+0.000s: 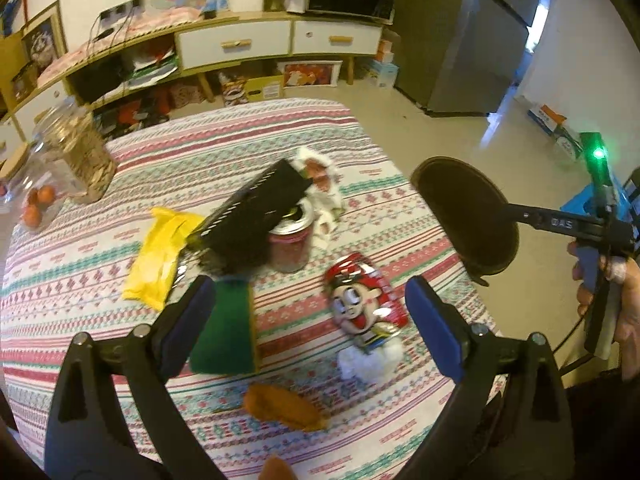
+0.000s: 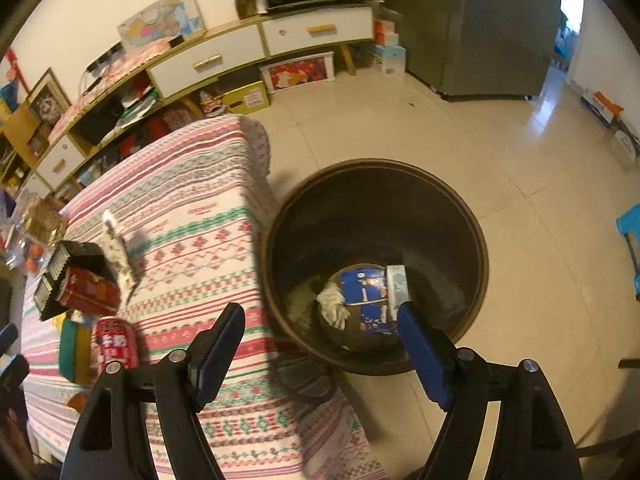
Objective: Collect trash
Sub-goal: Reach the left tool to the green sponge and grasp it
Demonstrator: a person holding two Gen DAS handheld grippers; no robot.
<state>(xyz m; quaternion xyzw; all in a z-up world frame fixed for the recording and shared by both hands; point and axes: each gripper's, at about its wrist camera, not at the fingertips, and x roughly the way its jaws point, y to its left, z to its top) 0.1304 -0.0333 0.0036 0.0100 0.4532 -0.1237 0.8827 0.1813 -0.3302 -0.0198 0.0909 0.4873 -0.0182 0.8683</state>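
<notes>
**Trash spread over the tabletop, some already in the bin**

Trash lies in two places: loose pieces on the tabletop (image 1: pixel 200 152) covered by a striped pink, green and white cloth, and a few at the bottom of the round dark brown bin (image 2: pixel 376 184) that stands on the tiled floor just beside the tabletop's edge.

Inside the bin are a blue printed carton (image 2: pixel 366 296), a crumpled white tissue (image 2: pixel 332 304) touching its left side, and a pale slip at its right.

On the tabletop, going down in size: a black perforated box (image 1: pixel 256 216) tilted over the mouth of an upright red drink can (image 1: pixel 290 246); a green sponge with a yellow edge (image 1: pixel 226 328) in front of them; a crumpled yellow wrapper (image 1: pixel 160 256) to the left; a flattened red wrapper with a cartoon face (image 1: pixel 362 304) to the right, its lower end on a white tissue wad (image 1: pixel 368 360); a crumpled white paper with red marks (image 1: pixel 324 184) behind the can; and an orange peel piece (image 1: pixel 284 404) nearest the camera.

The left gripper (image 1: pixel 308 320) hangs above the tabletop, its jaws spread wide with nothing held; the sponge lies just inside its left jaw.

The right gripper (image 2: pixel 320 344) hangs over the bin's near rim, jaws wide apart and empty.
</notes>
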